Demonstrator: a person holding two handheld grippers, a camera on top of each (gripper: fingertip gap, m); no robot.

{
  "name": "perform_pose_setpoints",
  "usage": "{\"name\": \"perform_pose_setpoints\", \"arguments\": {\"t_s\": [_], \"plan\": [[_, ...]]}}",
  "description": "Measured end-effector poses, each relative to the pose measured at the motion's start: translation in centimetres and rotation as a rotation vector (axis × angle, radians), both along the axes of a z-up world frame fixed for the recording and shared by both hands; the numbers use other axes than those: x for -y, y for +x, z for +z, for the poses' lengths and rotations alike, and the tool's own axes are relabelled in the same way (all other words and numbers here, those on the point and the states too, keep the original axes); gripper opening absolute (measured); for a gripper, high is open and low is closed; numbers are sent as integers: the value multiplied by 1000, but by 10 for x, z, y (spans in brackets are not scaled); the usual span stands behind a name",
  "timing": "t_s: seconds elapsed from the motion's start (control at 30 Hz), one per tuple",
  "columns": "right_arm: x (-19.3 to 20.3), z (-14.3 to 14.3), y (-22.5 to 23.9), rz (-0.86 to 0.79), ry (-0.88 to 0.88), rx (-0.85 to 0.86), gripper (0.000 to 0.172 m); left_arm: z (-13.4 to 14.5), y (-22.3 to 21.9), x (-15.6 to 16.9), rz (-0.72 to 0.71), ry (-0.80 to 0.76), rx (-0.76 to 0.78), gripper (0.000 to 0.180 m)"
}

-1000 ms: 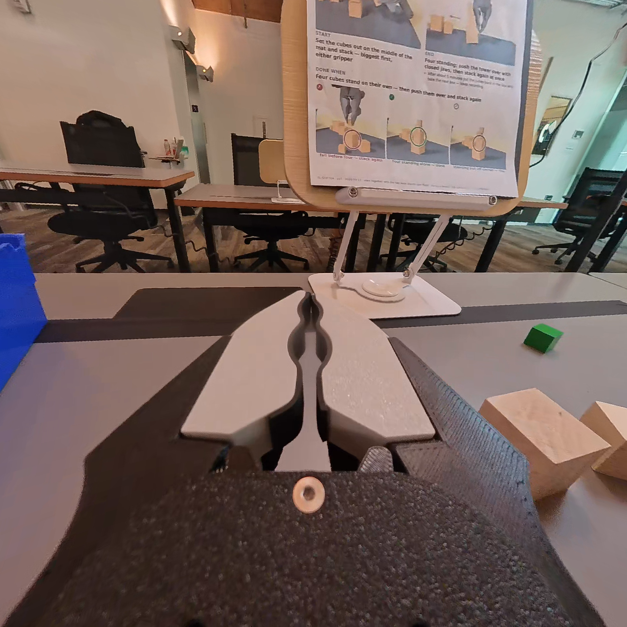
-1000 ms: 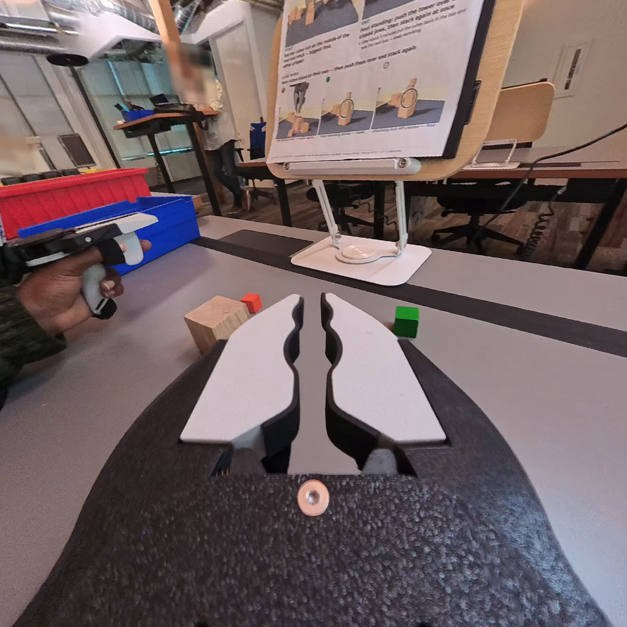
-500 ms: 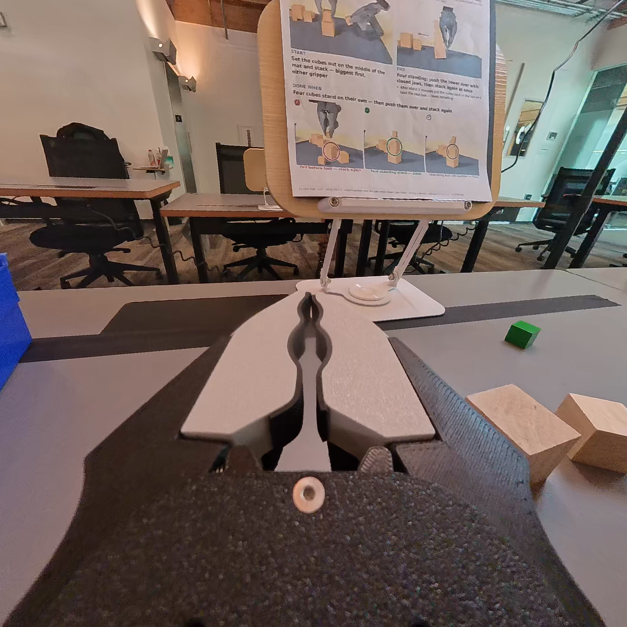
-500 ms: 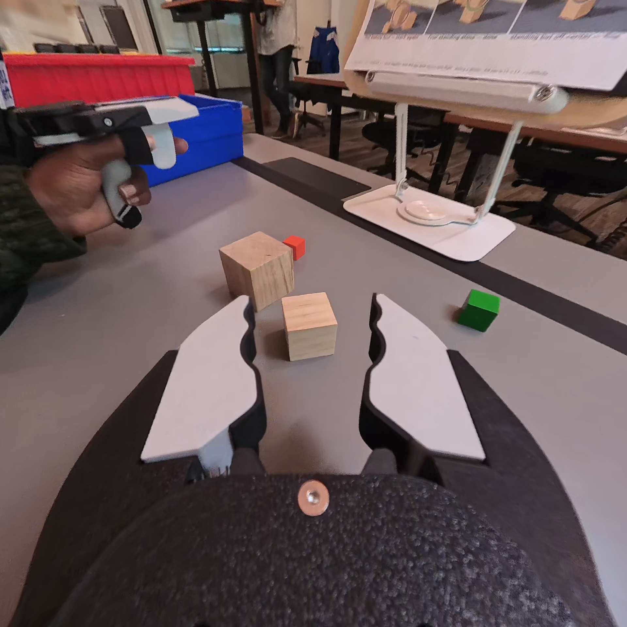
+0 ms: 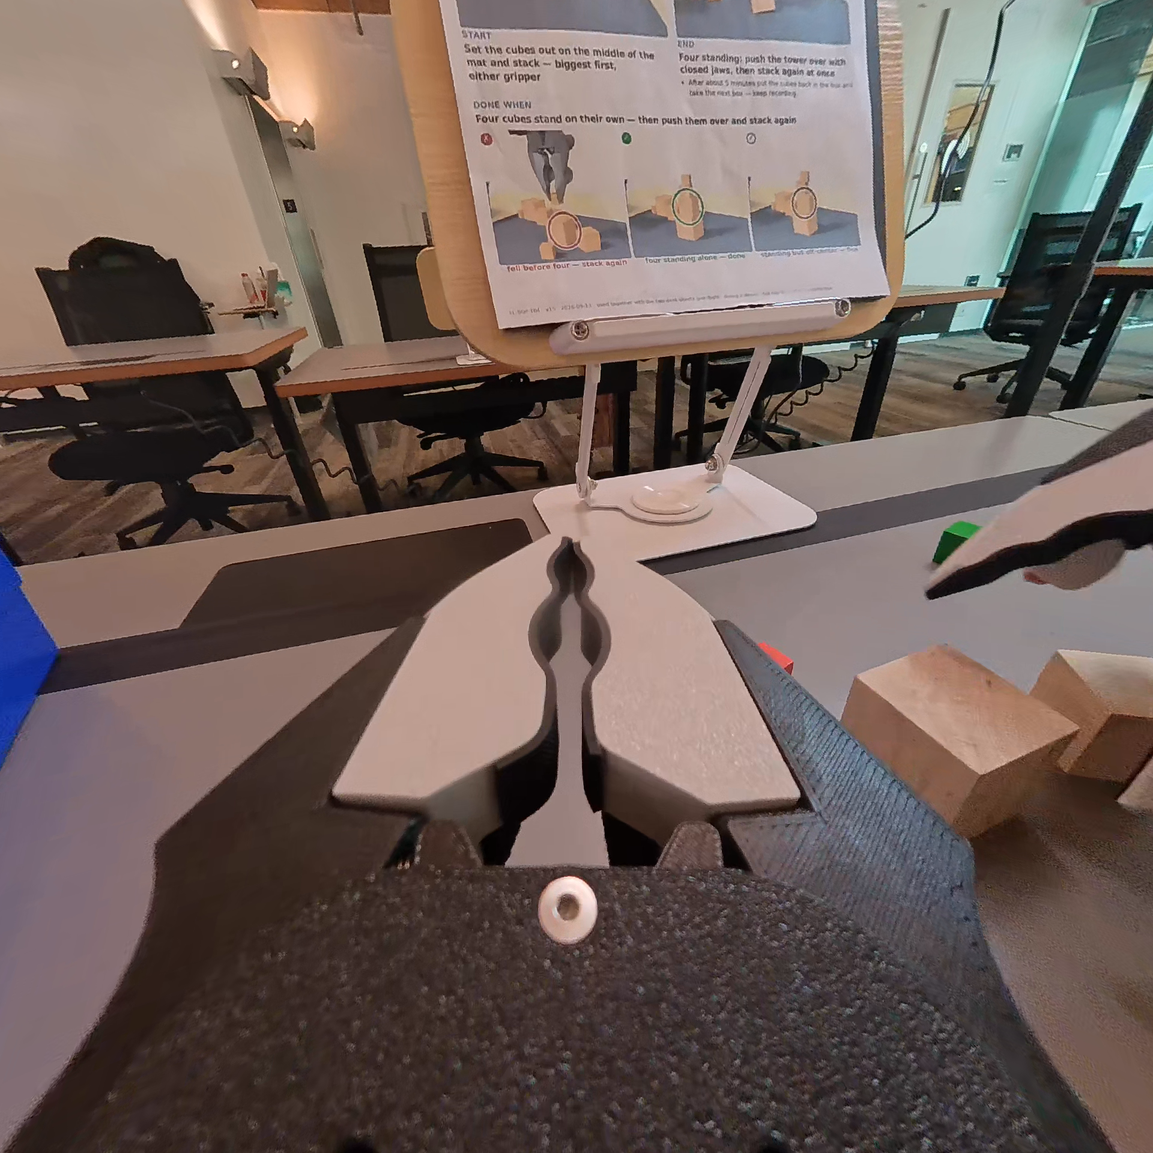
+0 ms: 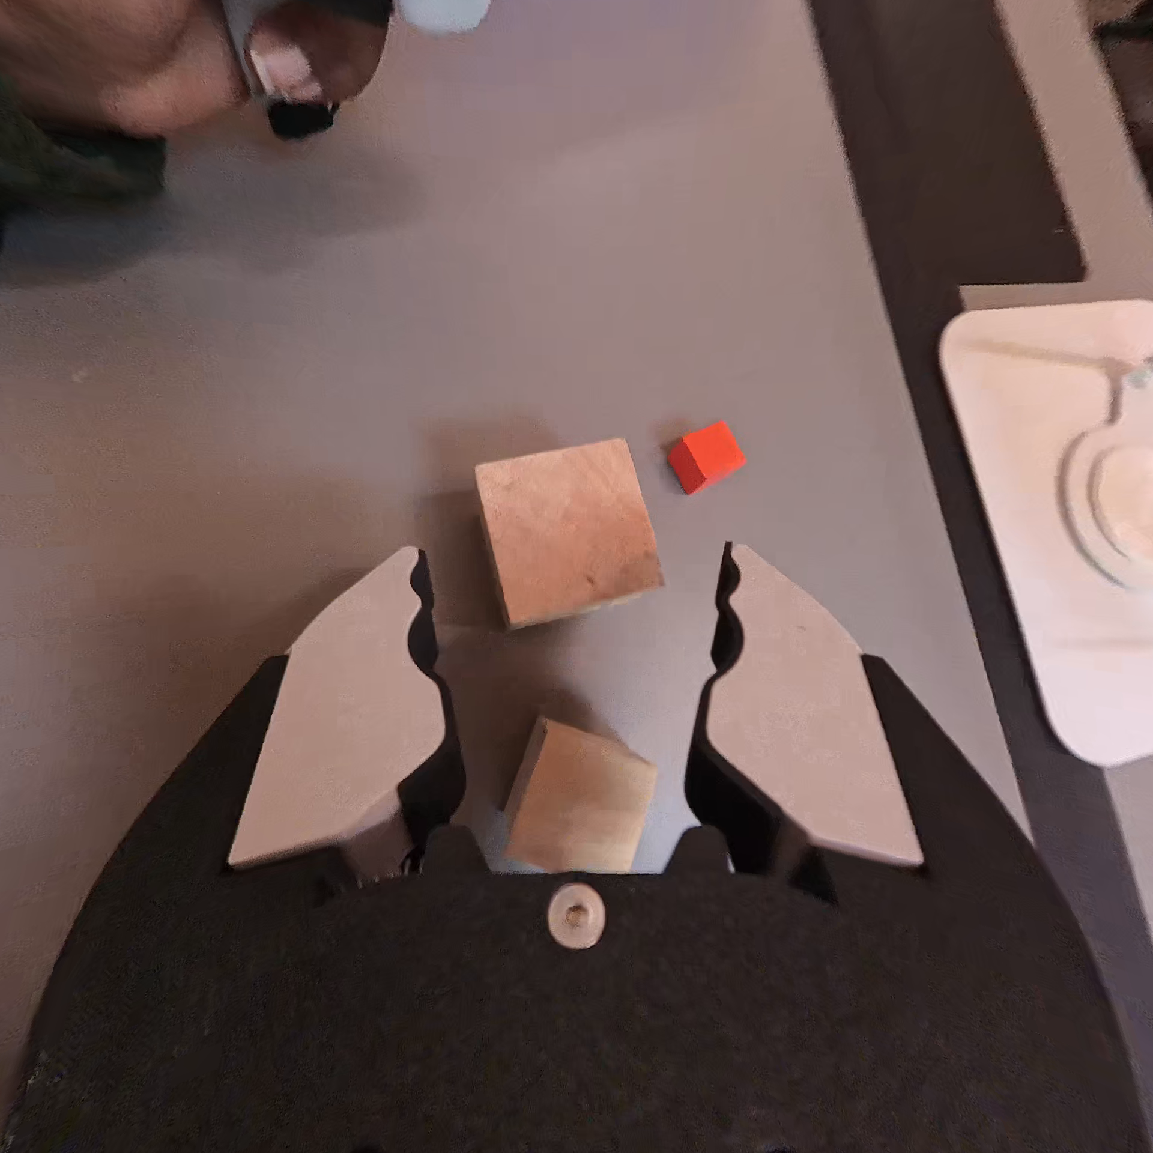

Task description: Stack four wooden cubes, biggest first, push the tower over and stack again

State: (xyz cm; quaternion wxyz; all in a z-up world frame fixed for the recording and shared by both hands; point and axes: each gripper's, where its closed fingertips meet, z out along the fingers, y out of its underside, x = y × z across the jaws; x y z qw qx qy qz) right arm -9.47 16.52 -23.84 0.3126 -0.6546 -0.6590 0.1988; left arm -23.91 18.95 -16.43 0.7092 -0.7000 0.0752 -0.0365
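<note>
My left gripper point(image 5: 571, 549) is shut with nothing between its pads, low over the grey table point(image 5: 187, 717). To its right lie a large wooden cube point(image 5: 954, 730), a smaller wooden cube point(image 5: 1104, 711), a small red cube point(image 5: 777, 658) and a green cube point(image 5: 954, 540). My right gripper point(image 6: 572, 549) is open wide and points down at the table. The large wooden cube point(image 6: 568, 530) lies between and just beyond its fingertips, untouched. The smaller wooden cube point(image 6: 580, 805) shows between the finger bases, untouched. The red cube point(image 6: 708, 455) lies beyond the right fingertip. A right gripper finger point(image 5: 1048, 530) shows in the left wrist view.
A white stand base point(image 6: 1048, 530) sits at the right, carrying a board with a printed sheet point(image 5: 661, 156). A black strip point(image 6: 923, 249) runs along the table. A blue bin point(image 5: 19, 655) is at the far left. A hand point(image 6: 156, 62) holds the left gripper. The left gripper's tips are roughly 15 centimetres from the right gripper's.
My right gripper opened from nearly shut to wide and tipped down over the two wooden cubes. My left gripper stayed shut and shifted slightly towards the cubes.
</note>
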Motion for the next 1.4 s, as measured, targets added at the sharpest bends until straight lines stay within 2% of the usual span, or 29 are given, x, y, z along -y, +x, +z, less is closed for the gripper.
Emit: {"name": "perform_pose_setpoints", "arguments": {"t_s": [0.07,0.17,0.2,0.27,0.37,0.43,0.5,0.73,1.03,1.13,1.23,1.4], "plan": [[1,-11,-7,49,-10,116,86,-2,0,-1,1,-4,-10,0],[-3,-27,-9,74,47,270,60,-4,0,-2,-8,-16,-12,0],[1,-25,-10,98,49,280,60,-4,0,-3,-8,-16,-12,0],[12,-9,-14,127,57,220,59,-4,1,-2,-17,-18,-4,0],[26,33,-6,135,83,89,59,-1,2,-2,-23,-8,2,0],[36,51,17,131,83,74,59,0,2,-2,-29,-8,8,0],[42,55,45,117,77,98,59,1,3,-2,-34,-7,16,0],[45,12,126,18,9,175,59,2,3,0,-31,-3,28,0],[30,-25,145,-53,11,223,59,5,11,3,-113,32,40,0],[29,-26,143,-64,25,221,61,4,13,3,-128,28,35,0],[29,-24,142,-70,26,217,71,3,14,2,-135,22,34,0],[22,6,130,-127,-41,106,70,2,14,1,-131,21,21,0]]}}
